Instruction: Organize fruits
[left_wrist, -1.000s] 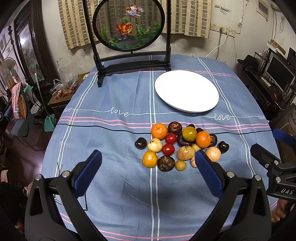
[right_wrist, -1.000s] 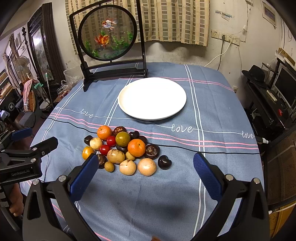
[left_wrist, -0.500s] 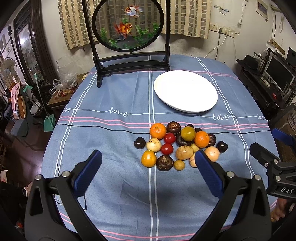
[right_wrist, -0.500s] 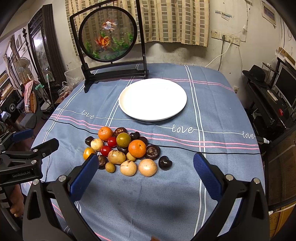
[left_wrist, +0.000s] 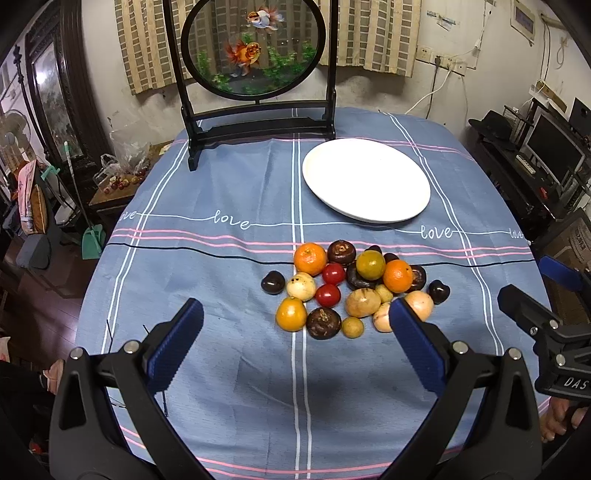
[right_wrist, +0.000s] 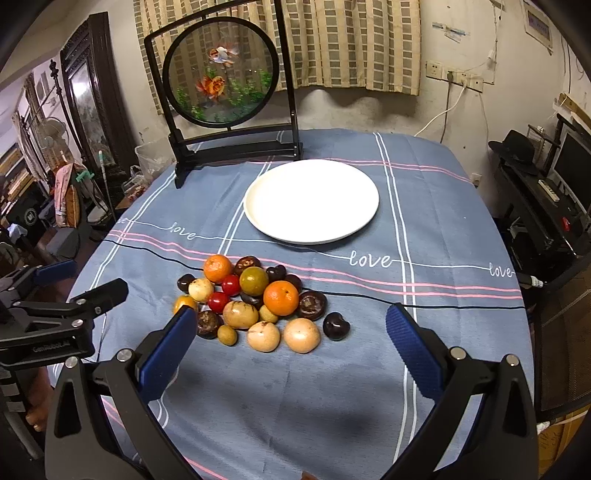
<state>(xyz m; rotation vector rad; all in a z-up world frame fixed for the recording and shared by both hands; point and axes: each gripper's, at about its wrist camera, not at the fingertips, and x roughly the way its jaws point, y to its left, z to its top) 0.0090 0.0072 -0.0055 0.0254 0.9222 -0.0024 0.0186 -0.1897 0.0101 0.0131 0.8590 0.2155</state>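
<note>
Fruit pile (right_wrist: 255, 302) lies clustered on the blue tablecloth (right_wrist: 424, 229), just short of the bare white plate (right_wrist: 312, 201). Left gripper (left_wrist: 295, 339) and right gripper (right_wrist: 295, 336): both spread, holding nothing. Approach stage; next, pick one edge fruit.

You are working in a lived-in home: a dining table (left_wrist: 229, 369) wearing a blue "love" tablecloth (right_wrist: 424, 229), checked curtains (right_wrist: 351, 44) hanging behind, a goldfish screen (left_wrist: 255, 48) standing on it, a monitor (left_wrist: 554, 147) sitting alongside.
</note>
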